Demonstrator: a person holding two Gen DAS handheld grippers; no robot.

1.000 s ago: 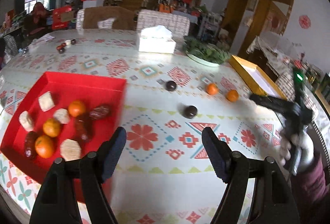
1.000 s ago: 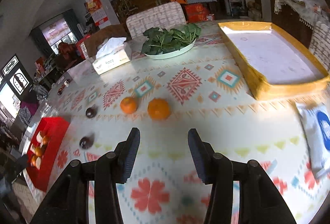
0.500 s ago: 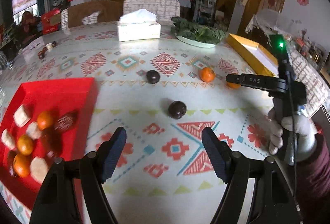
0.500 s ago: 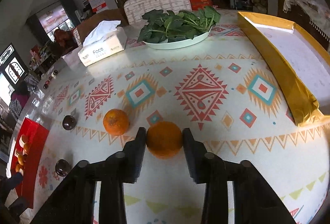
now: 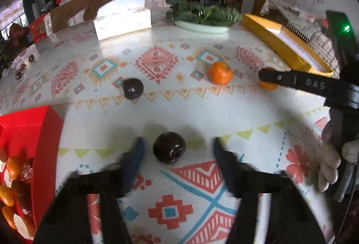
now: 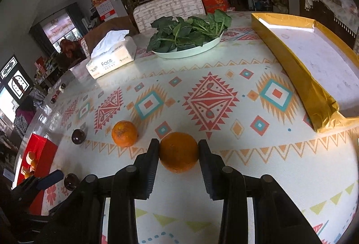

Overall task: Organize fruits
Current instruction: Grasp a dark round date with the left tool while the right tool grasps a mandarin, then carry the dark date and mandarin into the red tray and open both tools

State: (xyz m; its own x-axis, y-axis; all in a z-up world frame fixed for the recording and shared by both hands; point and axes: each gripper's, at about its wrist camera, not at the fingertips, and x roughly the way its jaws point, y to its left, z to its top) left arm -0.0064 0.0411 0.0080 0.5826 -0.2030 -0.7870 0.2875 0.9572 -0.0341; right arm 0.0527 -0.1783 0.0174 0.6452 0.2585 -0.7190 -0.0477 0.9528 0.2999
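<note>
Right gripper (image 6: 179,152): pads pinching an orange (image 6: 178,151) on both sides, fruit resting on the patterned tablecloth (image 6: 224,78). Left gripper (image 5: 177,149): jaws closing, motion-blurred, with a dark round fruit (image 5: 169,150) between them; left finger (image 5: 134,154) just beside it, right finger apart, no press visible. Just left of the held orange, a 2nd orange (image 6: 124,133); farther left, a 2nd dark fruit (image 6: 78,136). At the left table edge, a red tray (image 5: 29,122) holding small oranges, dark reddish pieces and pale chunks. At the right, a yellow tray (image 6: 291,64) with a white floor, well apart from the red one. Toward the far side, a white dish of leafy greens (image 6: 190,33) and a tissue box (image 6: 112,62) beside it. Gloved hand (image 5: 332,165) gripping the right gripper's handle, seen from the left wrist.
</note>
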